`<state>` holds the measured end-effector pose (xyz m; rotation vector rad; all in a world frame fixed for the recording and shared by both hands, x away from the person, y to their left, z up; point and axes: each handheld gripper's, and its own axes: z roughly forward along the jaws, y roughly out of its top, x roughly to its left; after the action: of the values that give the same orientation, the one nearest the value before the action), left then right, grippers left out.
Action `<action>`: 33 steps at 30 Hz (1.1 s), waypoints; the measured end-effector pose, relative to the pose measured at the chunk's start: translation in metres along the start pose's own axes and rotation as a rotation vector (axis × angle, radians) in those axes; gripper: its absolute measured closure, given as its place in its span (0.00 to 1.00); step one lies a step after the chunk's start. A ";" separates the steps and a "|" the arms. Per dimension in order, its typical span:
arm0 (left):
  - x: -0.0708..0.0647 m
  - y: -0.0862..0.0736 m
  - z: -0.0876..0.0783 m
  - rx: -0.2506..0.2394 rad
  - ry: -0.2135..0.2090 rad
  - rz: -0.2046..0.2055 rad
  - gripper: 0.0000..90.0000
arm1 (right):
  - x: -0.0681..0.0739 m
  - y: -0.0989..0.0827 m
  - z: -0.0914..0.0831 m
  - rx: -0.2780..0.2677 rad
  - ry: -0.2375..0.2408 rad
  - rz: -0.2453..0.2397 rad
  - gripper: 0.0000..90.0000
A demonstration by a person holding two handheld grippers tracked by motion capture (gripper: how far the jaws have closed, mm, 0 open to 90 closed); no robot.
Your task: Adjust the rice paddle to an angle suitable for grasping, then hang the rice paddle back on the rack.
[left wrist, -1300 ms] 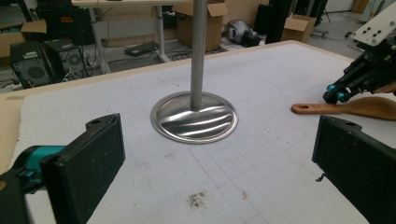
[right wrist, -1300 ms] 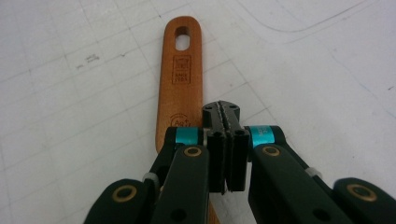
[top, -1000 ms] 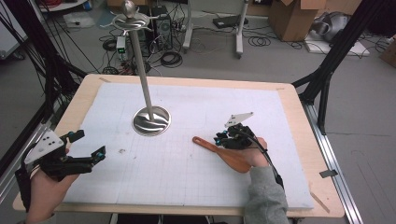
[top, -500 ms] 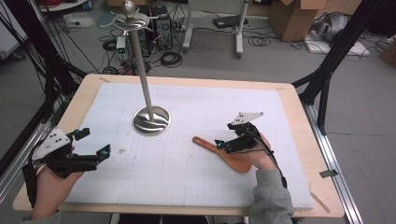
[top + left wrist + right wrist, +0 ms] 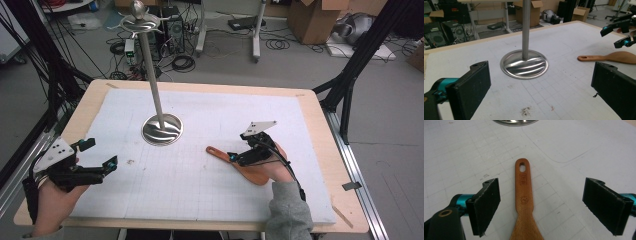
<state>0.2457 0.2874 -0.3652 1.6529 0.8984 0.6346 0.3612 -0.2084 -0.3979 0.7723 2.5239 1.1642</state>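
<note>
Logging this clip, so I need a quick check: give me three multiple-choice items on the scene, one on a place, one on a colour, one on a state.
1. Where does the spatula lie?
A. on the stand's base
B. on the mat, right of the stand
C. on the floor

2. What colour is the spatula?
A. brown wood
B. blue
C. white

3. How do the right hand-held gripper jaws stand?
A. shut on the handle
B. open, either side of the handle
C. shut on nothing

Answers: 1 B, the high view shows it flat on the mat right of the stand. 2 A, the wood grain shows. 3 B, both pads stand clear of the handle, having just opened.
</note>
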 end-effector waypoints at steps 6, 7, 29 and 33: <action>-0.001 0.000 0.000 0.002 -0.002 0.005 0.03 | 0.003 0.003 0.005 0.029 -0.001 -0.011 0.15; -0.001 -0.001 -0.001 0.005 0.000 0.002 0.03 | 0.003 0.004 0.007 0.038 -0.004 -0.012 0.15; 0.000 -0.006 -0.010 0.014 0.017 -0.004 0.03 | 0.005 0.008 0.035 0.182 -0.020 -0.023 0.18; 0.000 -0.007 -0.010 0.015 0.017 -0.005 0.03 | 0.007 0.010 0.037 0.200 -0.015 -0.025 0.20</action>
<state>0.2365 0.2940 -0.3692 1.6605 0.9207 0.6408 0.3745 -0.1761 -0.4143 0.7897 2.6580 0.9042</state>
